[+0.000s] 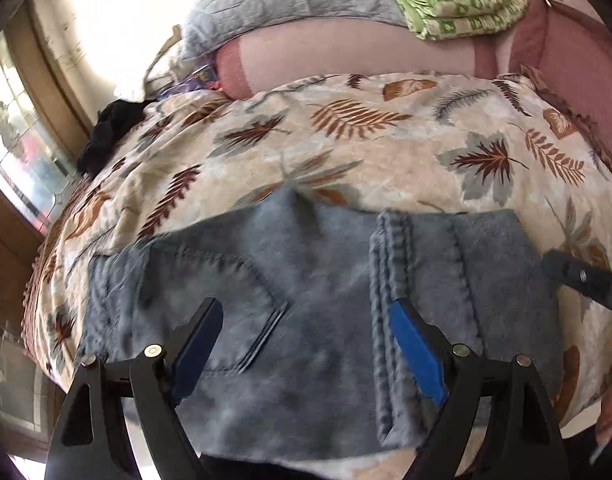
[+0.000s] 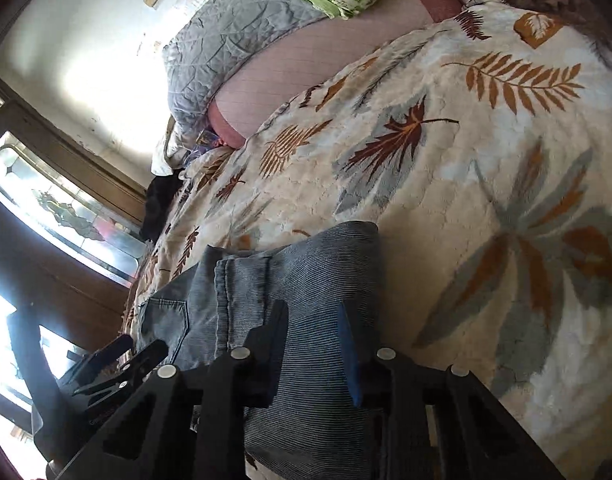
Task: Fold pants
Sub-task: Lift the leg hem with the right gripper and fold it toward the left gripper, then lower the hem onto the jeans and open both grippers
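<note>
So the jeans point(image 1: 306, 300) lie folded on the near edge of the leafy blanket point(image 1: 346, 140). Left tongs point(image 1: 306, 340) hang wide open above them; right tongs point(image 2: 312, 344) half-open, gripping nothing. Probably one more fold needs grabbing.

Near edge of the folded jeans point(image 1: 306, 280) behind the jaws.

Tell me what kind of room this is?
Most likely a bedroom in a home. The jeans lie on a bed under a leaf-print blanket, with a grey quilted pillow and folded green bedding at the far end, and a window alongside.
</note>
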